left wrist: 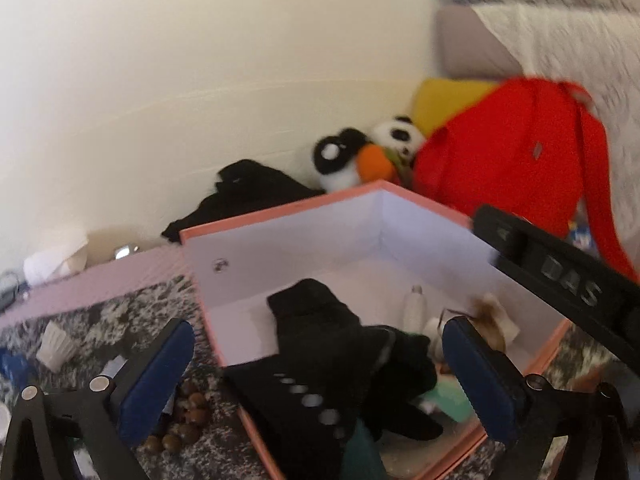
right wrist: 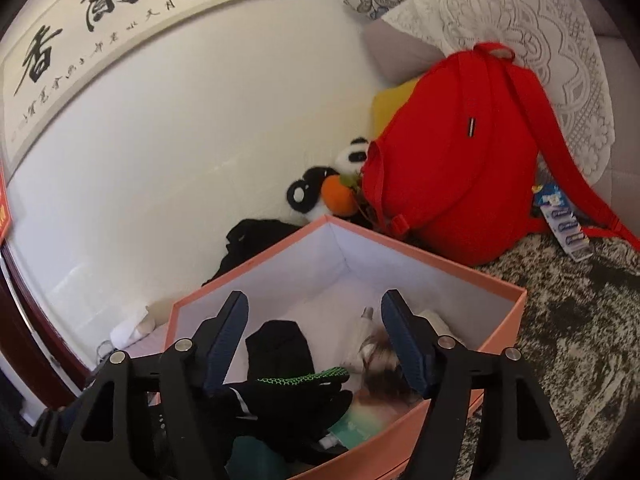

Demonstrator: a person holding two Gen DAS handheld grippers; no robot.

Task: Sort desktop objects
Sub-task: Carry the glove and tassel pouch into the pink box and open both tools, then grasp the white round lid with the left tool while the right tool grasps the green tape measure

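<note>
A pink box (right wrist: 496, 304) with white inner walls sits on a mottled dark-and-white cloth (right wrist: 580, 320). Inside it lie black gloves (left wrist: 320, 344), one with a green-patterned palm showing in the right wrist view, along with a small white bottle (left wrist: 414, 308), something teal and a brownish furry thing too blurred to name.

Both tools hang over the box with nothing between their fingers: the left gripper (left wrist: 316, 364) has its jaws wide apart, and so does the right gripper (right wrist: 314, 340).

The gloves are soft and light and will flop, so a pinch on a bunched cuff or fold would probably hold better than one on a fingertip. The bottle looks smooth and may slip; its middle is the safest spot.

Outside the box, brown beads (left wrist: 184, 420) and a white ribbed cup (left wrist: 56, 346) lie on the cloth.

Raised letters "DAS" show on the black tool at the right of the left wrist view. Large Chinese calligraphy (right wrist: 88, 20) hangs on the wall; a red backpack (right wrist: 452, 160) leans nearby.
</note>
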